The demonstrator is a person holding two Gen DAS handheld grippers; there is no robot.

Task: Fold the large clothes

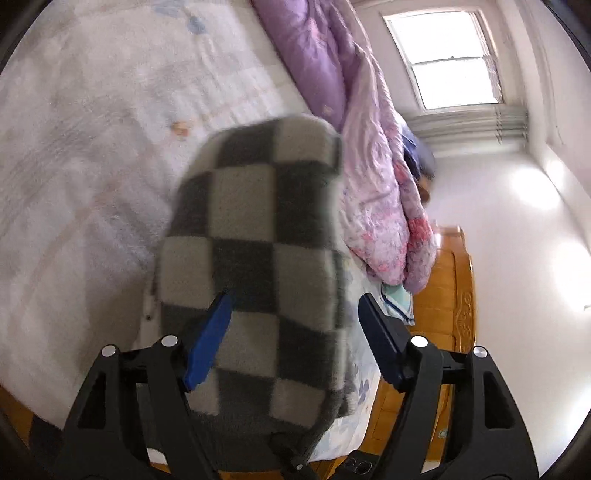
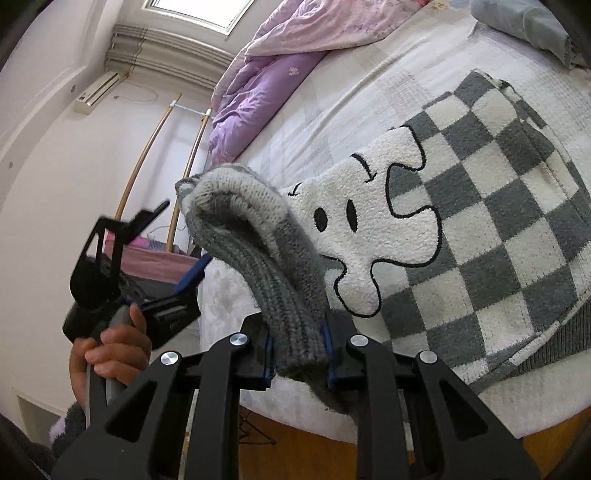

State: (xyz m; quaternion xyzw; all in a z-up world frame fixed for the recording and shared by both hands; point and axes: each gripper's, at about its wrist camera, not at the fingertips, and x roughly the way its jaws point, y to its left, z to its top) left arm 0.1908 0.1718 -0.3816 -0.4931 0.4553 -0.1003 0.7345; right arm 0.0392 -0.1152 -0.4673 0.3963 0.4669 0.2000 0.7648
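Note:
A grey and white checked sweater (image 2: 480,229) with a white cartoon dog face lies on the bed. My right gripper (image 2: 299,354) is shut on its grey ribbed cuff (image 2: 273,273), which stands lifted above the bed edge. In the left wrist view a blurred checked sleeve (image 1: 255,236) hangs in front of my left gripper (image 1: 295,306), whose blue fingers (image 1: 210,339) stand wide apart on either side of it. The left gripper also shows in the right wrist view (image 2: 177,273), held by a hand at the bed's edge, open.
A white patterned bedsheet (image 1: 92,147) covers the bed. A purple and pink quilt (image 1: 354,122) is bunched along the far side. A grey pillow (image 2: 524,22) lies at the top right. Wooden bed frame (image 1: 447,295) and wood floor (image 2: 295,450) border the bed.

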